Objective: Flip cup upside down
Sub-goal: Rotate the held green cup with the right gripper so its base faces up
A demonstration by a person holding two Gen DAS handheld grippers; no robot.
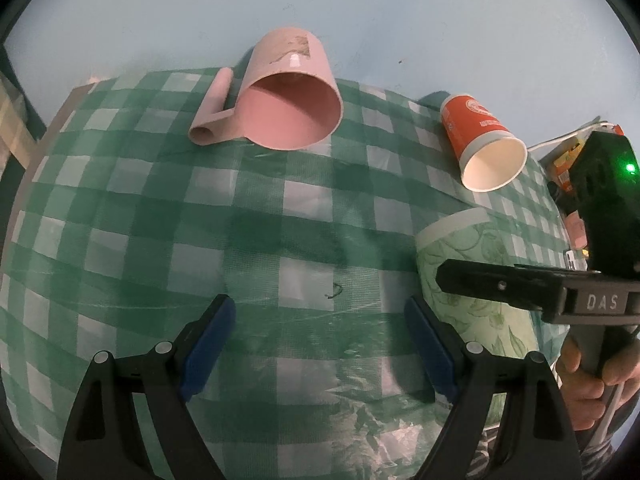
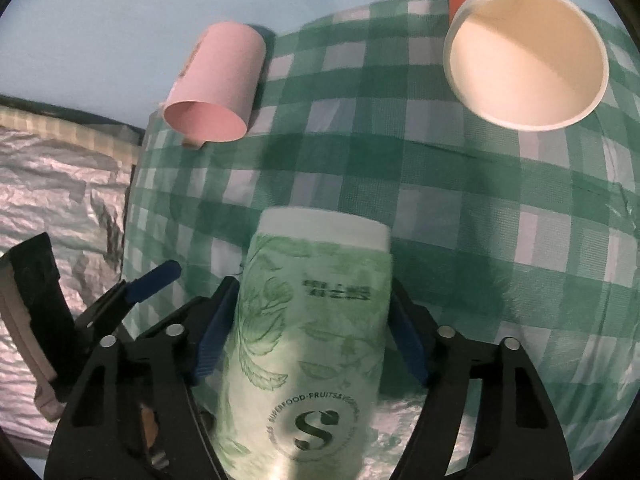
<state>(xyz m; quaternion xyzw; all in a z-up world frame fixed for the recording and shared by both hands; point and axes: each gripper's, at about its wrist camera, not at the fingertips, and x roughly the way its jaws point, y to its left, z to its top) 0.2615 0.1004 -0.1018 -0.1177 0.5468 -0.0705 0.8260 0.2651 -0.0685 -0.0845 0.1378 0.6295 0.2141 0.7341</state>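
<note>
Nearest in the right wrist view: right hand-held gripper, blue pads clamped on both sides of a pale green cup printed with leaf drawings. Readable near its close end: a large "S" in a ring of small letters, "SUPERFOOD · FRUITS & VEG…"; further up, dark characters too blurred to read. White rim band at the far end, pointing away and tilted, above the green-and-white checked cloth on the bench.

From the left wrist view: left hand-held gripper spread wide, holding nothing, hovering over the checked cloth. Just to its right, the same green cup, crossed by the black finger of the right hand-held gripper, marked "DAS". Bare hand wrapped round its grip at the lower right edge; green light glowing on the black body above.

Further back: pink plastic mug lying on its side, mouth toward the camera, handle to the left. Off to the right, orange paper cup also on its side, white inside showing, its white print too small to read.

Behind: plain pale blue wall.
</note>
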